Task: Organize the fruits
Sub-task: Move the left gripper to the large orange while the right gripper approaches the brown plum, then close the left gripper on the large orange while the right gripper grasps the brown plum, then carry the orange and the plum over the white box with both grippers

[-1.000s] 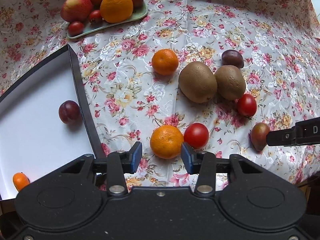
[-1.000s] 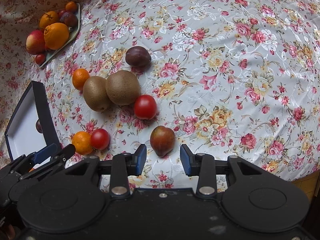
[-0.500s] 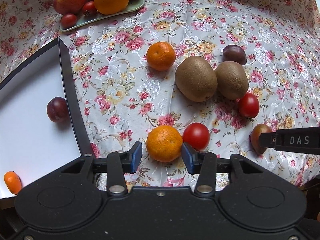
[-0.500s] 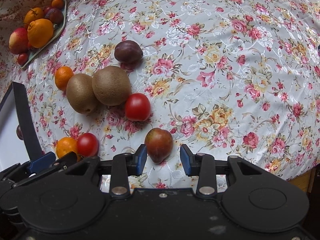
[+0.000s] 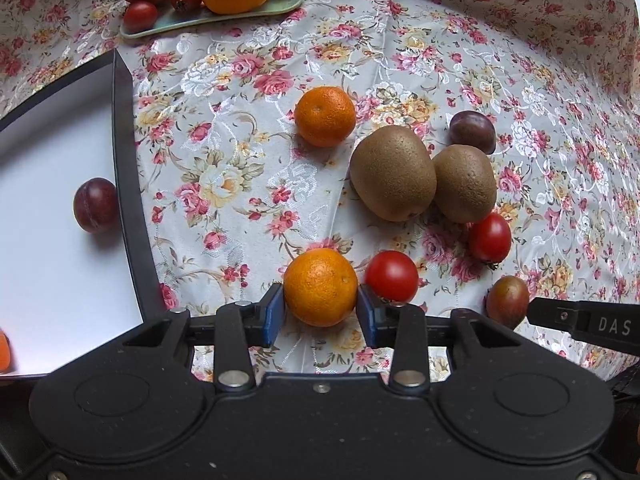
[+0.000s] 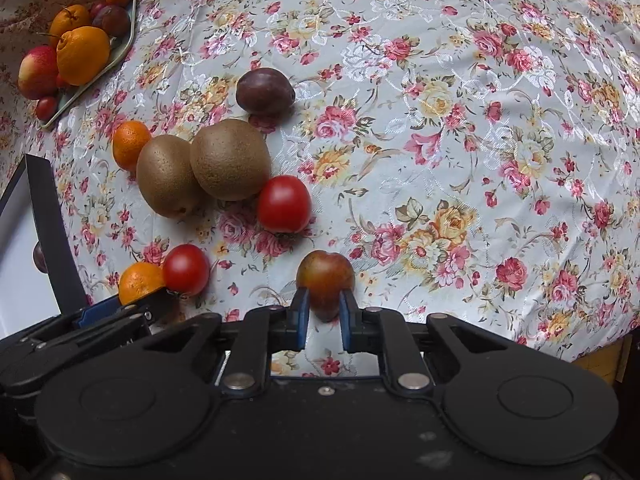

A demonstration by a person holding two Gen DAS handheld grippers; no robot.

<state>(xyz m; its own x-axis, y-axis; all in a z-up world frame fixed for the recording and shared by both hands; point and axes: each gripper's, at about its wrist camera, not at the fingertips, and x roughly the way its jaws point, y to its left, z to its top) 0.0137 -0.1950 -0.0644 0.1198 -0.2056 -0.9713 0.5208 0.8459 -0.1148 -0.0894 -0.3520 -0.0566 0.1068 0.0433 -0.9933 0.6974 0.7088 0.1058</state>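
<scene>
A tangerine (image 5: 320,286) lies on the flowered cloth between the blue pads of my left gripper (image 5: 321,312). Its jaws are closing and both pads touch the fruit's sides. A red tomato (image 5: 391,276) sits right against it. A brownish-red plum (image 6: 325,280) rests on the cloth with my right gripper (image 6: 323,312) shut on its near half. The same plum (image 5: 507,300) shows at the right of the left wrist view, beside a black finger of the right gripper. The left gripper's body fills the lower left of the right wrist view.
A white tray with a black rim (image 5: 120,160) at the left holds a plum (image 5: 95,205). Two kiwis (image 5: 393,174), another tangerine (image 5: 325,117), a dark plum (image 5: 472,132) and a second tomato (image 5: 490,238) lie loose. A green plate (image 5: 224,20) of fruit stands at the back.
Both grippers sank toward the cloth and closed. The left pads came in against the tangerine, and the right pads closed on the brownish-red plum.
</scene>
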